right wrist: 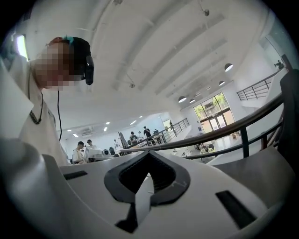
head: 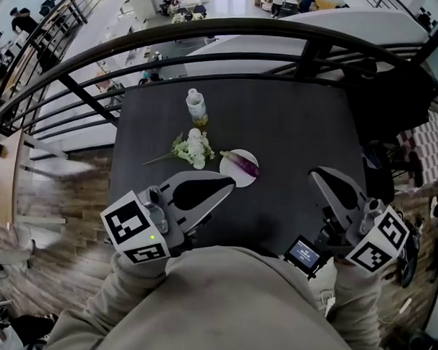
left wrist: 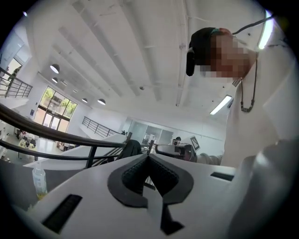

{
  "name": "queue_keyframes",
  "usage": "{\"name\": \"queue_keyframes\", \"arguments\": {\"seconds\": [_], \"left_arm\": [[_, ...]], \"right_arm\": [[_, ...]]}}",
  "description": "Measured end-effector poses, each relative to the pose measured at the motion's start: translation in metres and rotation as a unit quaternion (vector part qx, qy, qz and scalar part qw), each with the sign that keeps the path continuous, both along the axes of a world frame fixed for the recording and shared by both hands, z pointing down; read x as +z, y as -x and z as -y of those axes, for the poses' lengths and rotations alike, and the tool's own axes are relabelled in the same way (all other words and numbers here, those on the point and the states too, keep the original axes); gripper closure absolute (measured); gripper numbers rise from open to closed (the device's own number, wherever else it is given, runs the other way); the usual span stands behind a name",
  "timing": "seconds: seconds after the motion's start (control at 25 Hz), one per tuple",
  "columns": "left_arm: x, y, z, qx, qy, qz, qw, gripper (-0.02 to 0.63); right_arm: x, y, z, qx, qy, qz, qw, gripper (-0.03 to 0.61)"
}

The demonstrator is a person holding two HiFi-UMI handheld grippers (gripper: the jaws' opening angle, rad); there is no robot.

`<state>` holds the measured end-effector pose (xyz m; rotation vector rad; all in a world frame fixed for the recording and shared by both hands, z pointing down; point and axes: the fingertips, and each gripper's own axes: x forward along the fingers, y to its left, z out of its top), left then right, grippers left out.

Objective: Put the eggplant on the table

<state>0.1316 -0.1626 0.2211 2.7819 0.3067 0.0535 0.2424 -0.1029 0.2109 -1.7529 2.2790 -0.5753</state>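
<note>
**A:** Where do we find the purple eggplant (head: 240, 163)?

**B:** We see it lying slantwise on a small round white plate (head: 237, 181), near the middle of the dark bench (head: 299, 130). Just left of the plate in the head view lies a bunch of white flowers (head: 194, 148). Beyond the flowers a clear plastic bottle (head: 196, 107) stands upright. A curved dark metal railing (head: 210, 30) runs behind the far edge of the bench.

**A:** And what do we make of the tongs?

**B:** We hold both over the near edge of the bench, close in front of our body. The left tongs (head: 230, 184) have their jaws pressed together, with nothing between them. In the head view their tip sits close to the plate's near rim. The right tongs (head: 314, 173) are likewise closed tight and empty, and they sit well to the right of the plate.

**A:** So do we have hold of the eggplant?

**B:** No, neither pair of tongs touches it.
</note>
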Motion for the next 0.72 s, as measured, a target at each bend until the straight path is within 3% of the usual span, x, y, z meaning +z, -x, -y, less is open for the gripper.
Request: {"name": "queue_keyframes", "arguments": {"seconds": [0.24,0.72], "left_arm": [[-0.011,-0.005,-0.004,0.009,0.001,-0.02,0.9998,0.609],[-0.007,0.012,-0.011,0.006,0.008,-0.017,0.9998,0.609]], "right_arm": [[-0.01,0.013,-0.007,-0.009,-0.01,-0.034,0.999,0.565],[-0.007,0.027,-0.004,-0.023,-0.001,-0.039,0.999,0.565]]}}
